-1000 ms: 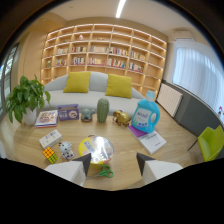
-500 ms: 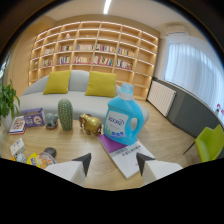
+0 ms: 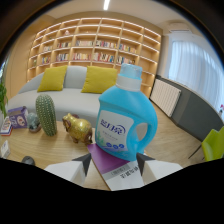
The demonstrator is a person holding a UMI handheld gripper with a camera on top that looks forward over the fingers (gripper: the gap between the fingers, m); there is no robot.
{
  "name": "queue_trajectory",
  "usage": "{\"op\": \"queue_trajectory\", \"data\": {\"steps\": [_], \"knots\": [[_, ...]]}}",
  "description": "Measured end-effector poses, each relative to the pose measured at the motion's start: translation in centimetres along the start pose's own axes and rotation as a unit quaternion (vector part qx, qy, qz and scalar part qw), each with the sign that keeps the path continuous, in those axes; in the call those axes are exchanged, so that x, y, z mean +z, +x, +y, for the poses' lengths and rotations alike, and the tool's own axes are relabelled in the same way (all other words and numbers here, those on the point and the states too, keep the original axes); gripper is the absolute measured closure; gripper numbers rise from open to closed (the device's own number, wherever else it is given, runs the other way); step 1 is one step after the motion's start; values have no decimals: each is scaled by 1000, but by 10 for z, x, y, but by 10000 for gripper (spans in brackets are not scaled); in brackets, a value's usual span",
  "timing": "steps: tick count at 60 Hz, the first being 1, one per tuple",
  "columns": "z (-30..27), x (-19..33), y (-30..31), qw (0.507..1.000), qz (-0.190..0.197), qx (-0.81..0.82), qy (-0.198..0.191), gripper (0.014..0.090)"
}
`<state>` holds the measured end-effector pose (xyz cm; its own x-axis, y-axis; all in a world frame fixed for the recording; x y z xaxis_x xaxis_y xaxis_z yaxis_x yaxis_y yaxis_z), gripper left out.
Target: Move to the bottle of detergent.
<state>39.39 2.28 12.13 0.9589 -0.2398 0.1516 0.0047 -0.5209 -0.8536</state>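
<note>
I read the bottle of detergent [image 3: 126, 120] as bright blue with a lighter blue cap and a white label carrying blue lettering and a patch of green. The booklet [image 3: 111, 162] under it shows a purple cover with a white strip at its near end. The pig figurine [image 3: 78, 128] is shiny gold. The cactus ornament [image 3: 46, 115] is green with pale dotted ribs. The counter [image 3: 45, 147] is light wood grain. The gripper [image 3: 113, 164] has dark jaw tips on white bodies. The sofa [image 3: 75, 95] is pale grey with two mustard-yellow cushions [image 3: 100, 79]. The bookshelf [image 3: 95, 47] is light wood. The chair [image 3: 215, 145] is lime green.
</note>
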Motion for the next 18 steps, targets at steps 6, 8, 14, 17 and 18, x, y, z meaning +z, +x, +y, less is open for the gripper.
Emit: {"op": "queue_trajectory", "data": {"steps": [6, 8, 14, 17, 18], "knots": [[0, 0, 0, 1000, -1, 2, -1, 191], [0, 0, 1, 1000, 1, 2, -1, 191], [-1, 1, 2, 1000, 4, 4, 1, 195], [0, 1, 3, 1000, 7, 6, 1, 193], [0, 1, 4, 1000, 8, 7, 1, 193]]}}
